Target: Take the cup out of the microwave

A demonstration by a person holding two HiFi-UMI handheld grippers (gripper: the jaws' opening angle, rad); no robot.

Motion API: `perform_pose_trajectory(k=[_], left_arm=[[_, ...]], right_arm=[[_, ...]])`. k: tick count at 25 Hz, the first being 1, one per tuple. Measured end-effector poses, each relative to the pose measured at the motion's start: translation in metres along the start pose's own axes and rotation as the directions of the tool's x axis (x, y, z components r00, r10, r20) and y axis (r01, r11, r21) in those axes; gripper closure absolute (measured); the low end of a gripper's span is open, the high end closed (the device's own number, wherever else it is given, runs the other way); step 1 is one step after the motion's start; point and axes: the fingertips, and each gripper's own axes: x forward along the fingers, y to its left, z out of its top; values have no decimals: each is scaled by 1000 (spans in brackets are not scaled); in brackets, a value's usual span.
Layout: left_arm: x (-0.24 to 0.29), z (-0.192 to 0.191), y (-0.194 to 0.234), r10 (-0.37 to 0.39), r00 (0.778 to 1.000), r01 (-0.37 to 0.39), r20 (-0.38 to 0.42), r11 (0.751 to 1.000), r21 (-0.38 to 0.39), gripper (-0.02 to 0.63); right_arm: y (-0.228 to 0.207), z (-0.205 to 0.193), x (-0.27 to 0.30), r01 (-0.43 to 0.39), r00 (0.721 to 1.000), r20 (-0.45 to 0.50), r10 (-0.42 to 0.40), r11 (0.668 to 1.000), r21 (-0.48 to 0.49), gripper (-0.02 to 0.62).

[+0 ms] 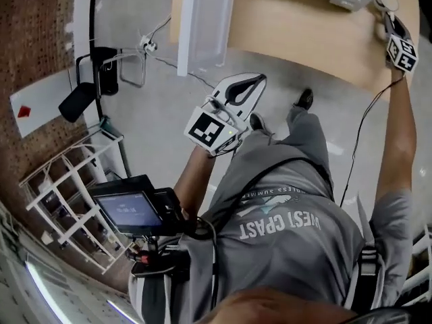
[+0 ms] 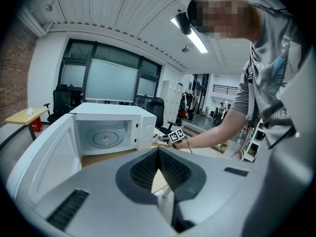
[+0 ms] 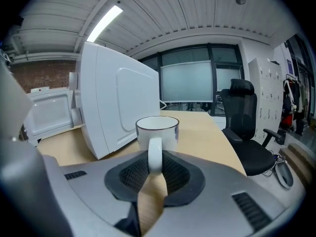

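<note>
- The cup (image 3: 157,127) stands upright at centre frame, already out of the microwave (image 3: 118,107) just to its left; the right hand-held gripper (image 3: 155,164) is clamped on its handle (image 3: 154,147)
- I cannot tell whether its base touches the surface (image 3: 212,132); the step looks like setting it down, so lower it level and release only once it sits flat
- Then draw straight back along the handle so the cup is not dragged
- The left hand-held gripper (image 2: 158,151) has its jaws together, empty, facing the open door (image 2: 39,167)
</note>
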Motion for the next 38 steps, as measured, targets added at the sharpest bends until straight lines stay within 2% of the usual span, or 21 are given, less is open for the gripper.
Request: perform_pose_trajectory(k=[5, 10, 13, 15, 18, 23, 30, 38], left_arm=[[-51, 31, -7, 9, 1000, -9, 14, 1000, -9, 563], [-72, 38, -9, 8, 1000, -8, 24, 1000, -2, 563], [-76, 35, -9, 6, 1000, -6, 28, 1000, -9, 563], [-79, 35, -9, 2, 1000, -2, 29, 1000, -3, 563], [-86, 35, -8, -5, 999, 5, 38, 1000, 3, 563], [-104, 32, -11, -22, 998, 22, 50, 1000, 11, 563], [-146, 37, -19, -54, 994, 51, 96, 998, 35, 563], [-211, 36, -24, -101, 981, 89, 166, 993, 81, 563]], right_arm=[[26, 34, -19, -17, 999, -51, 18, 1000, 16, 525], [30, 35, -25, -17, 993, -117, 21, 999, 33, 523], [27, 33, -28, 22, 990, -142, -20, 1000, 14, 513], [25, 31, -32, 40, 988, -152, -36, 999, 20, 476], [24, 29, -42, 59, 986, -158, -54, 998, 25, 474], [29, 34, -66, 94, 985, -147, -90, 995, 21, 474], [49, 66, -116, 136, 984, -113, -135, 991, 1, 474], [102, 111, -190, 167, 985, -27, -168, 986, -16, 474]])
